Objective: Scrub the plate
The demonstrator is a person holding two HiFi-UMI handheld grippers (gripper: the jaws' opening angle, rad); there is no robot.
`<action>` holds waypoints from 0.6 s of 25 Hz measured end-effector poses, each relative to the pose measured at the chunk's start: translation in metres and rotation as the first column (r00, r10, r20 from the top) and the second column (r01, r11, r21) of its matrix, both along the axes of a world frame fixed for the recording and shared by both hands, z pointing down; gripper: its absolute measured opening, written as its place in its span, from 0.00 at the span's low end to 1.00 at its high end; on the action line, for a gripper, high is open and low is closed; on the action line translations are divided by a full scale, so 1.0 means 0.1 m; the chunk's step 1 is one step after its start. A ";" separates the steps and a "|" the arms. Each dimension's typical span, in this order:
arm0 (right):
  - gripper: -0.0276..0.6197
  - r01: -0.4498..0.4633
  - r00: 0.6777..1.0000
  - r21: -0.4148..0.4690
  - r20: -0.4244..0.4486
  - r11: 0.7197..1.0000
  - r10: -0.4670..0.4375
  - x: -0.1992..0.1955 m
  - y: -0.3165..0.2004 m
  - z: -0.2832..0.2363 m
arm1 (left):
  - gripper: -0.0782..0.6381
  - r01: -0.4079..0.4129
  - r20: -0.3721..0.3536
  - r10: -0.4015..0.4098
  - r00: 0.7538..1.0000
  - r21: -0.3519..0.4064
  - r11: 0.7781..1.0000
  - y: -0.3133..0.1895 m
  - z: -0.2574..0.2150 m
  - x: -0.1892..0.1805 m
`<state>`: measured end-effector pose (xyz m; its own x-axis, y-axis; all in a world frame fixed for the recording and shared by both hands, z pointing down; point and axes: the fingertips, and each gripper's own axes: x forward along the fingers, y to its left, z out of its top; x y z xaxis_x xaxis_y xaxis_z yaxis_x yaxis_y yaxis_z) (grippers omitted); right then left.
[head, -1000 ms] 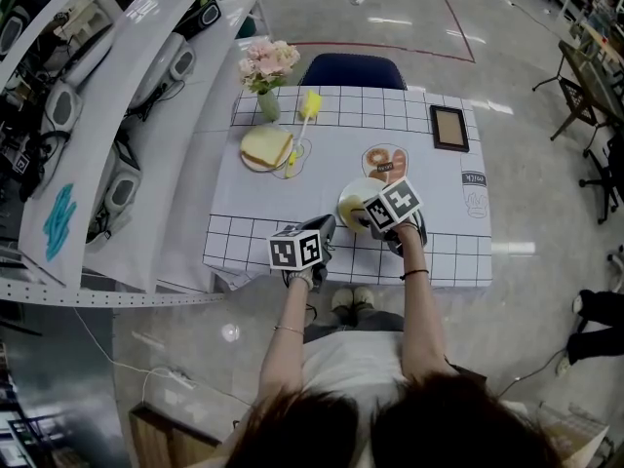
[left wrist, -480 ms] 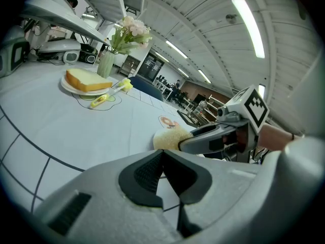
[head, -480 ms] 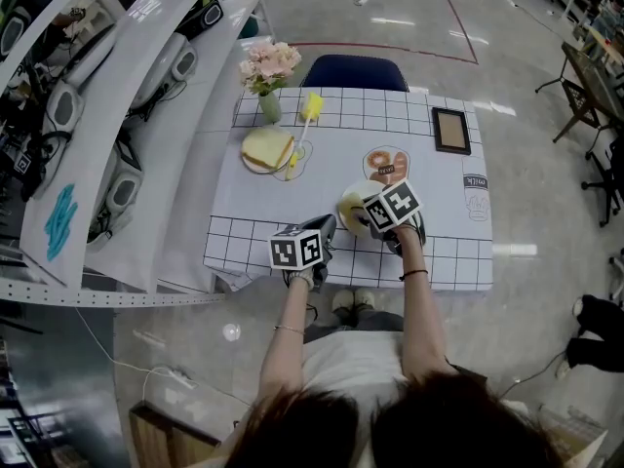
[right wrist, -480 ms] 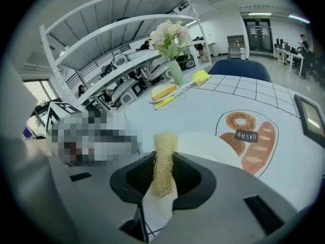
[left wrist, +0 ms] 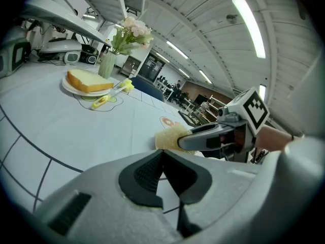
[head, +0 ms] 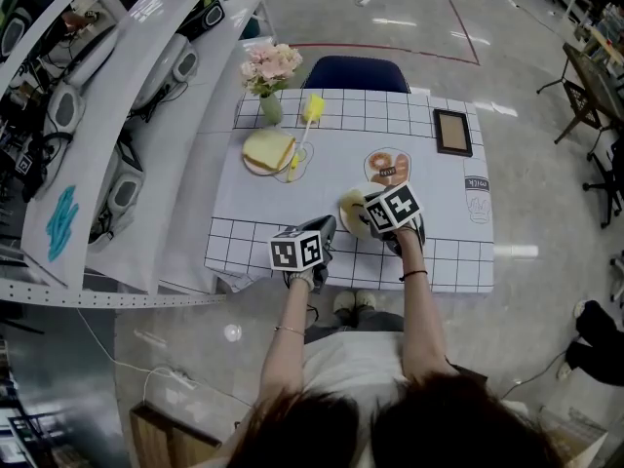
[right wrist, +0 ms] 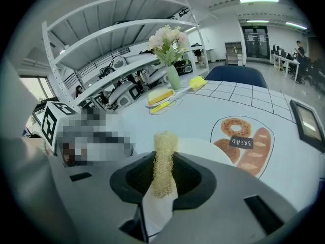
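While the scrubber sits at the plate's near rim, the scrub itself looks to be the step in hand.

Gripped narrowly in the right gripper, a straw-coloured loofah scrubber stands upright between the jaws, its tip over the near edge of the white plate, which lies on the checked tablecloth towards the person's side. Whether scrubber and plate touch I cannot tell. The left gripper waits just beside, jaws pressed together on nothing. Next, I judge, the scrubber must press down and sweep across the plate, perhaps with the left gripper steadying it. Beyond the plate, a printed doughnut-and-loaf drawing carries the label "BREAD"; another print further right is too small to read.
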<state>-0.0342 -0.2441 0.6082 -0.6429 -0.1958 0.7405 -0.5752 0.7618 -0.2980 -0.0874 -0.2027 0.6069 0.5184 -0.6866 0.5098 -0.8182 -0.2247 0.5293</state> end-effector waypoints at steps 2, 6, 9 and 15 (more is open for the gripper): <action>0.17 -0.009 1.000 0.006 0.002 1.000 0.009 0.01 -0.02 -0.01 | 0.12 -0.001 -0.001 0.001 1.000 0.001 1.000 0.00 0.00 0.00; 0.17 -0.024 1.000 0.014 0.004 1.000 0.024 0.02 -0.06 0.00 | 0.12 -0.001 -0.001 0.001 1.000 0.000 1.000 -0.02 0.00 0.00; 0.17 -0.034 0.999 0.018 0.005 0.999 0.034 0.03 -0.09 -0.01 | 0.12 -0.004 0.000 0.004 1.000 0.001 1.000 -0.03 -0.01 0.00; 0.17 -0.057 0.998 0.026 0.006 0.998 0.057 0.04 -0.15 -0.01 | 0.12 -0.010 0.005 0.010 1.000 0.001 1.000 -0.07 -0.01 0.00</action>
<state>-0.0298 -0.2590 0.6067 -0.6339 -0.2519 0.7312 -0.6165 0.7355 -0.2812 -0.0873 -0.2099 0.6063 0.5230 -0.6818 0.5114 -0.8182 -0.2337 0.5253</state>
